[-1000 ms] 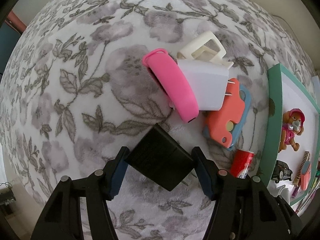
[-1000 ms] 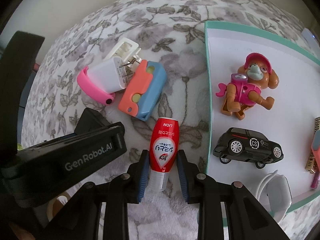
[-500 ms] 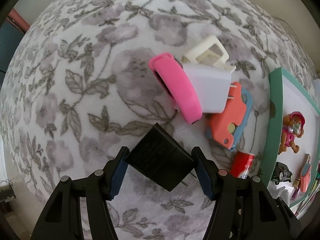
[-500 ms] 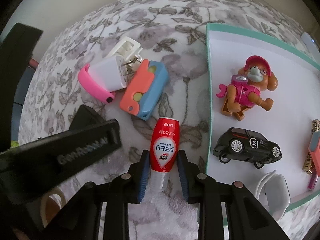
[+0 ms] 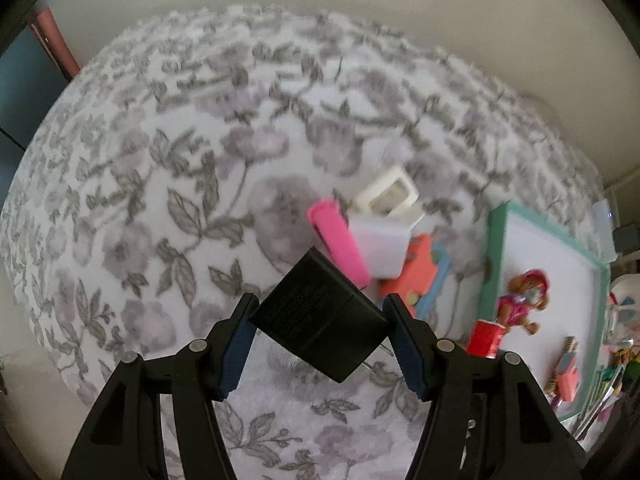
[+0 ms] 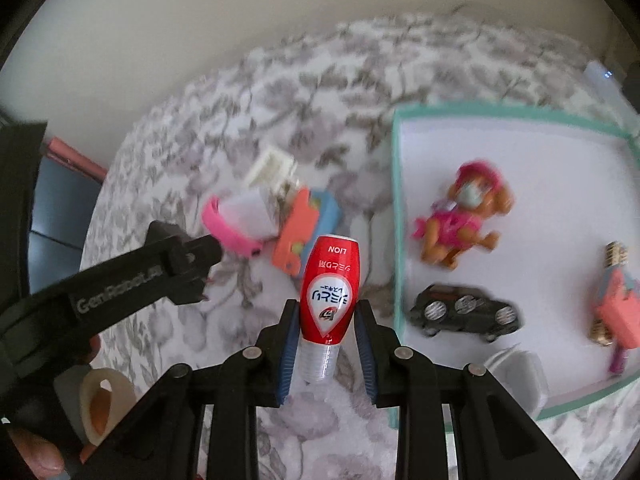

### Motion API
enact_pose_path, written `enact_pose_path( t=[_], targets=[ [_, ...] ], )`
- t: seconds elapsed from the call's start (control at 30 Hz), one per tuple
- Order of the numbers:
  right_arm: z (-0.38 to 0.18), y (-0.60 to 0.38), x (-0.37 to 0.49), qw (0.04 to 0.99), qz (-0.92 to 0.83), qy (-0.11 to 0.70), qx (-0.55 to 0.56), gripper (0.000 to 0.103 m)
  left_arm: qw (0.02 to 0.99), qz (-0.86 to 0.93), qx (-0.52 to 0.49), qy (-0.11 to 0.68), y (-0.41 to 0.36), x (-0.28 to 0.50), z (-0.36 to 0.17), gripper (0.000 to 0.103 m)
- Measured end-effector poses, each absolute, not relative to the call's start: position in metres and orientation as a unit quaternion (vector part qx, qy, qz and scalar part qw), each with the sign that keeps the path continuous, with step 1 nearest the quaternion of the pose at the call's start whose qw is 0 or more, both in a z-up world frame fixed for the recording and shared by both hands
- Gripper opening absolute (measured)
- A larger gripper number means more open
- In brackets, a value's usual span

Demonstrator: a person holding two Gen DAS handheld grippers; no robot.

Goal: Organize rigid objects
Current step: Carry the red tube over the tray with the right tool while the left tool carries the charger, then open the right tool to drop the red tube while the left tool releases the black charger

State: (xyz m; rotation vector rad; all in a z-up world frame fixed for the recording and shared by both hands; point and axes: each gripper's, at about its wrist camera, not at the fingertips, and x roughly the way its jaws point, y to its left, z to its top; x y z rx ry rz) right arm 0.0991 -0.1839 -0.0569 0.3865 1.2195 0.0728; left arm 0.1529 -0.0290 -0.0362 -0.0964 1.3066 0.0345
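Right hand-held gripper (image 6: 326, 344), red bottle (image 6: 330, 292), "LION", possibly toothpaste

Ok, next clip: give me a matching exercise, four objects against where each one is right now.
Objects:
1. black plug adapter
2. red LION bottle
3. black toy car
4. pink band

Places:
A. in the green-rimmed tray
B. held in the right claw
C. on the floral cloth, against the white charger
D. held in the left claw

Pairs: 1-D, 2-B, 3-A, 4-C
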Motion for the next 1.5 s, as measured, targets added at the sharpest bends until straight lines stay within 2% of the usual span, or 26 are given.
enact_pose_path(
  t=[0.23,0.7,1.17,1.5],
  targets=[
    [-0.033,-0.212,0.090,0.824,-0.016,0.538,0.176,0.029,0.827,-0.008,-0.055,0.560,-0.040,0.142,-0.003,0.065],
    [-0.036,-0.310,0.069,0.807,-0.133,0.531,0.222,0.030,0.834,-0.099,0.012,0.543,-0.138,0.119,0.000,0.065],
    [-0.045,-0.386,0.044,0.788,-0.223,0.509,0.264,0.030,0.817,-0.157,0.066,0.551,-0.222,0.106,-0.020,0.066],
    [-0.048,-0.400,0.046,0.796,-0.238,0.493,0.257,0.030,0.816,-0.156,0.098,0.549,-0.256,0.111,-0.040,0.066]
  ],
)
